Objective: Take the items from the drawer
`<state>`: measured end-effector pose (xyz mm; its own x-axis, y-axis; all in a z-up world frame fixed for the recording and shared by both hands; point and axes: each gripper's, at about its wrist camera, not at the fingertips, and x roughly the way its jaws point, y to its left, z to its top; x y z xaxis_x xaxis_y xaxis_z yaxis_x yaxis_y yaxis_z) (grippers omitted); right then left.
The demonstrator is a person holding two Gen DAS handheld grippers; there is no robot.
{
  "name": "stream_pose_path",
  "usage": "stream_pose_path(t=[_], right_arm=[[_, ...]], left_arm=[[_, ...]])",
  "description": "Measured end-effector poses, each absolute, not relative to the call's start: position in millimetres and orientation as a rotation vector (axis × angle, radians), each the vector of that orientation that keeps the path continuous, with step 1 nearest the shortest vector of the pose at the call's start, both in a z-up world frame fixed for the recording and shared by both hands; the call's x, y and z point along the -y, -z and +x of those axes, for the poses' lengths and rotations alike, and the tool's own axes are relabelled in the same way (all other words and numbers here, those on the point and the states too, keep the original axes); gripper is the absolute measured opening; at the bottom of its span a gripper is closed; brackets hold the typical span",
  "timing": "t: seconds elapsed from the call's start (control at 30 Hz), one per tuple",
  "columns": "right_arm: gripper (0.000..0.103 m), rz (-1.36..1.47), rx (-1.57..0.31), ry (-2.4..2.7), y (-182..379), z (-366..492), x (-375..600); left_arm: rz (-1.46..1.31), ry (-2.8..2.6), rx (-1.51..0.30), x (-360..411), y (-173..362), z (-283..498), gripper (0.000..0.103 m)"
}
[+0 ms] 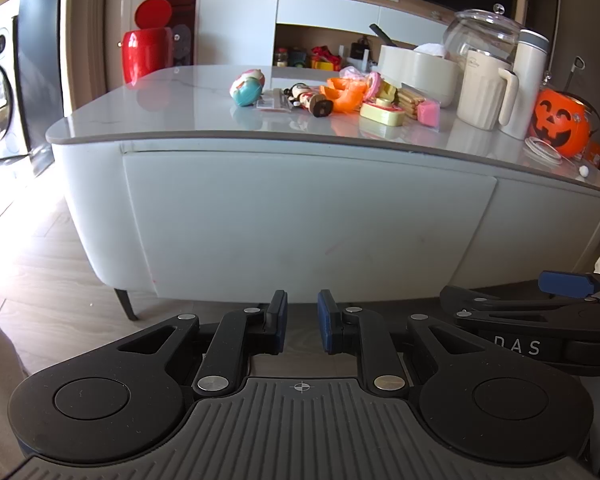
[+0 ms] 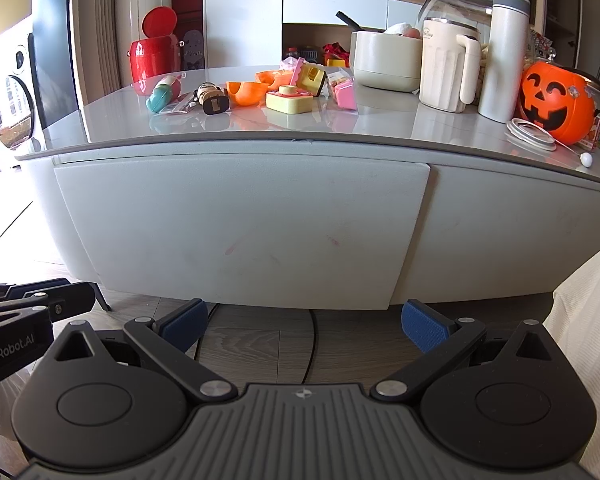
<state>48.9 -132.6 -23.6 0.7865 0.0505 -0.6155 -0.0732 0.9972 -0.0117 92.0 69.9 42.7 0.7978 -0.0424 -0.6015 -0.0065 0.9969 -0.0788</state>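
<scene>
Both grippers hang low in front of the cabinet (image 2: 499, 216), and neither one touches it. The drawer (image 2: 236, 232) is shut: its pale front panel lies flush with the cabinet body, with only a thin gap around it. No handle shows on it, so I judge it opens by a push or by a pull at the lower edge, but I cannot tell which.

The right gripper (image 2: 303, 324) has its jaws spread wide. The blue pads (image 2: 423, 326) point toward the lower edge of the drawer at 12 o'clock. This wide opening fits a grasp of that edge, in my judgement. The left gripper (image 1: 302, 326) has its jaws brought near together with a narrow gap between them, and they hold nothing. In its view the drawer is at 12 o'clock too, and the right gripper shows at 3 o'clock, just beside.

The items to take are hidden inside the drawer, so I cannot say what they are. On the top (image 2: 379, 120) of the cabinet there are toys (image 2: 288, 98), a jug (image 2: 445, 72) and a pumpkin bucket (image 2: 555, 100). They stand back from the front rim, so they should not be in the way of the opening. The task looks not yet begun; the first step is to open the drawer.
</scene>
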Motion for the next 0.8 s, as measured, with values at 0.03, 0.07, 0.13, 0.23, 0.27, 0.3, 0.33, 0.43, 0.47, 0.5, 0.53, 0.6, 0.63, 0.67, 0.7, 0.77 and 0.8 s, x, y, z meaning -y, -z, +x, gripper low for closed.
stream_pose_path(t=[0.03, 0.07, 0.13, 0.23, 0.27, 0.3, 0.33, 0.43, 0.47, 0.5, 0.53, 0.6, 0.63, 0.67, 0.7, 0.77, 0.8], right_arm=[[0.103, -0.036, -0.663, -0.066, 23, 50, 132], [0.103, -0.035, -0.663, -0.066, 23, 50, 132], [0.103, -0.035, -0.663, -0.066, 23, 49, 132], [0.103, -0.035, -0.662, -0.066, 23, 49, 133], [0.103, -0.035, -0.662, -0.067, 23, 49, 132], [0.103, -0.035, -0.662, -0.067, 23, 49, 132], [0.103, -0.035, -0.663, -0.066, 23, 49, 132], [0.103, -0.031, -0.662, -0.065, 23, 49, 132], [0.103, -0.030, -0.662, -0.065, 23, 49, 132], [0.103, -0.029, -0.662, -0.065, 23, 48, 132], [0.103, -0.028, -0.662, -0.065, 23, 48, 132], [0.103, -0.024, -0.664, -0.064, 22, 49, 133], [0.103, -0.022, -0.666, -0.063, 22, 49, 133], [0.103, -0.019, -0.669, -0.061, 21, 50, 134], [0.103, -0.016, -0.672, -0.058, 21, 50, 135], [0.103, -0.001, -0.684, -0.046, 21, 51, 138], [0.103, 0.007, -0.690, -0.041, 21, 52, 140]], left_arm=[[-0.077, 0.020, -0.647, -70, -43, 92, 0.019], [-0.076, 0.023, -0.647, -69, -42, 92, 0.019], [-0.074, 0.029, -0.644, -68, -42, 91, 0.019], [-0.067, 0.038, -0.639, -66, -43, 91, 0.019], [-0.067, 0.040, -0.639, -65, -43, 91, 0.019], [-0.066, 0.041, -0.640, -65, -43, 91, 0.019], [-0.067, 0.043, -0.641, -64, -43, 91, 0.018], [-0.076, 0.053, -0.631, -64, -44, 91, 0.018], [-0.076, 0.060, -0.627, -63, -45, 90, 0.017], [-0.077, 0.070, -0.625, -62, -45, 90, 0.016], [-0.076, 0.078, -0.626, -61, -45, 90, 0.016], [-0.073, 0.077, -0.637, -59, -44, 93, 0.015], [-0.068, 0.064, -0.649, -58, -43, 95, 0.015], [-0.059, 0.047, -0.662, -57, -42, 97, 0.014], [-0.053, 0.032, -0.676, -56, -42, 99, 0.014], [-0.057, 0.030, -0.691, -57, -41, 101, 0.014], [-0.057, 0.030, -0.691, -57, -41, 101, 0.014]])
